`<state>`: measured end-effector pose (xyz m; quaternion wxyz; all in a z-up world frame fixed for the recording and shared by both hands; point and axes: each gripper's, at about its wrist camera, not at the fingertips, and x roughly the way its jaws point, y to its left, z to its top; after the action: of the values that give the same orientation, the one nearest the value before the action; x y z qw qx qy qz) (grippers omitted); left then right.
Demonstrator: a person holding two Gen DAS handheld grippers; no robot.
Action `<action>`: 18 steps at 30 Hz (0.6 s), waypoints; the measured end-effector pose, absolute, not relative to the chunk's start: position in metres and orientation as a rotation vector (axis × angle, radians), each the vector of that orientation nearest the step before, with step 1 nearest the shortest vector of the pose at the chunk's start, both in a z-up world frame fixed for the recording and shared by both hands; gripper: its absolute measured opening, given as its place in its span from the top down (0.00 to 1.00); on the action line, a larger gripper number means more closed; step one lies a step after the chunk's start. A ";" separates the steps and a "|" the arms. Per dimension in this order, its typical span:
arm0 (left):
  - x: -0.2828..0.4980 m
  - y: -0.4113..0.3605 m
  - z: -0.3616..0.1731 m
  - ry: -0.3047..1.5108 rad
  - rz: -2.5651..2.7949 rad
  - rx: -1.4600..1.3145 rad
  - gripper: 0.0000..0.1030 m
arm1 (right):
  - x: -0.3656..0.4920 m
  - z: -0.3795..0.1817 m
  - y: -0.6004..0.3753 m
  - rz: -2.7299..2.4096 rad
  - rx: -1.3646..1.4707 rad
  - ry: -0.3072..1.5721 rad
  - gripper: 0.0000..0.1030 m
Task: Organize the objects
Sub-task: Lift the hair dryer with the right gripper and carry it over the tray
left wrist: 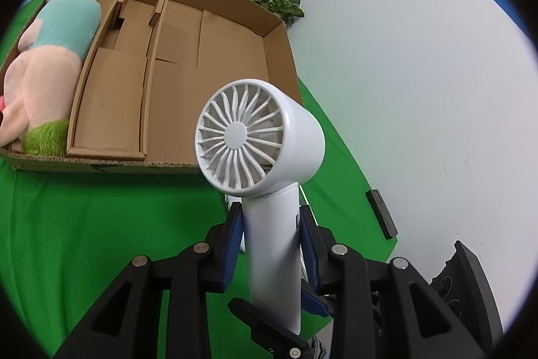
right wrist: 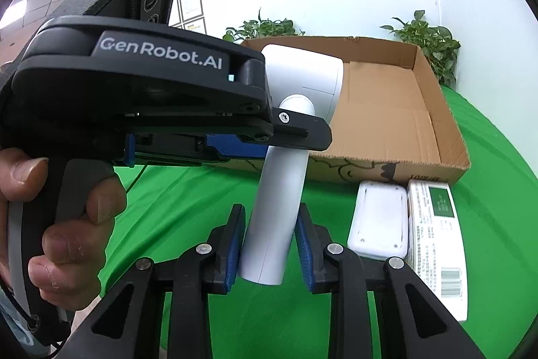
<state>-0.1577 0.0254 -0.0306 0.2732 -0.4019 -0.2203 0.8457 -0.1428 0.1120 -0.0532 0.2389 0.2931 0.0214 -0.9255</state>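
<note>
Both grippers, left gripper (left wrist: pixel 270 224) and right gripper (right wrist: pixel 269 231), pinched the handle of the white fan (left wrist: pixel 260 137), held in the air near the cardboard box (left wrist: pixel 275 32), so a handover seemed underway; next, one should probably release.

I saw a table (right wrist: pixel 175 207) covered in green cloth carrying everything. A shallow cardboard box (left wrist: pixel 235 36) sat on it toward the back, its front edge facing me. Just in front of the box, a white rectangular device (right wrist: pixel 378 221) lay flat, touching a white packet with green label and barcode (right wrist: pixel 437 241) beside it. A slim black bar (left wrist: pixel 381 214) lay at the cloth's edge.
</note>
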 end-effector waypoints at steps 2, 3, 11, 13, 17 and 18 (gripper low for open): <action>-0.162 0.025 -0.024 -0.589 2.278 -1.070 0.70 | -0.147 -0.050 0.112 -2.536 0.793 0.051 0.74; -0.164 0.025 -0.021 -0.585 2.279 -1.063 0.70 | -0.148 -0.047 0.111 -2.540 0.785 0.051 0.74; -0.170 0.021 0.002 -0.546 2.286 -1.026 0.70 | -0.166 -0.033 0.111 -2.563 0.735 0.067 0.74; -0.173 0.021 0.004 -0.539 2.286 -1.027 0.70 | -0.171 -0.031 0.111 -2.567 0.731 0.068 0.74; -0.180 0.020 0.013 -0.533 2.278 -1.033 0.70 | -0.187 -0.027 0.111 -2.566 0.726 0.074 0.74; -0.186 0.020 0.015 -0.539 2.273 -1.034 0.70 | -0.193 -0.025 0.112 -2.562 0.724 0.072 0.74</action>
<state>-0.1860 0.0205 0.0153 0.2894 -0.3875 -0.2018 0.8517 -0.1932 0.1118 -0.0245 0.2369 0.2641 0.0263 -0.9346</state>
